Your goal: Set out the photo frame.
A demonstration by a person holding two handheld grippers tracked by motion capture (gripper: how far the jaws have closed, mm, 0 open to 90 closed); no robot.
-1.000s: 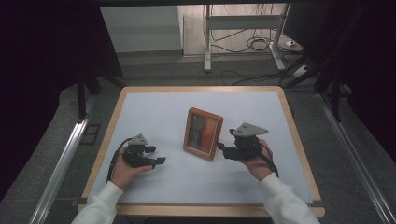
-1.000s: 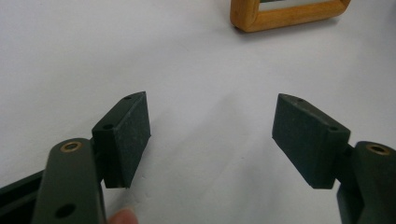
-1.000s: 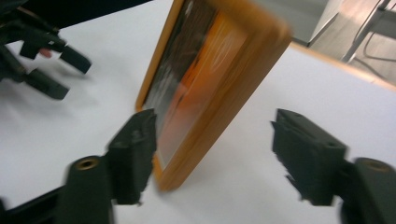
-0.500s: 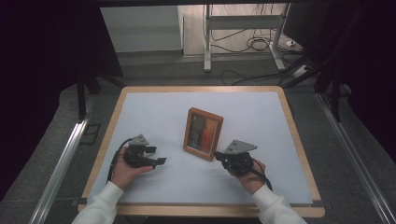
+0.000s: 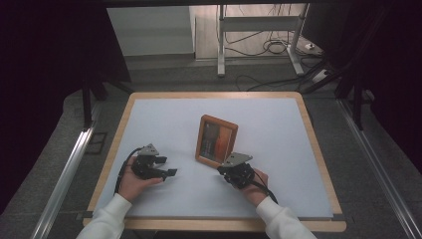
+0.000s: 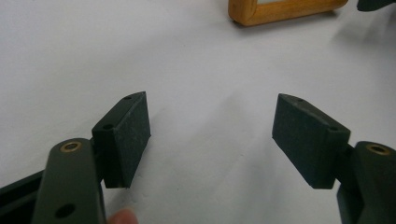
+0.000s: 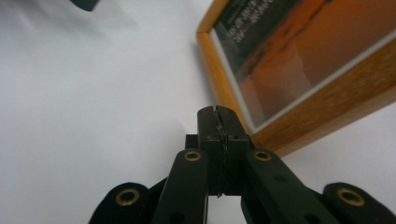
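A wooden picture frame (image 5: 216, 141) with an orange and dark picture sits mid-table on the white mat (image 5: 164, 124). My right gripper (image 5: 224, 172) is at the frame's near edge. In the right gripper view its jaws are shut on nothing (image 7: 218, 114), tips right by the frame's (image 7: 299, 70) lower corner. My left gripper (image 5: 168, 172) rests left of the frame and points right. In the left gripper view its jaws are wide open (image 6: 212, 135) over bare mat, with the frame's lower edge (image 6: 285, 9) farther ahead.
The table has a wooden rim (image 5: 318, 144). Metal rails (image 5: 69, 169) run along the floor on both sides, and a stand with cables (image 5: 259, 45) is beyond the far edge. Dark curtains hang left and right.
My right gripper has moved from the frame's right side toward the person and left, to the frame's near edge. The left gripper has stayed in place.
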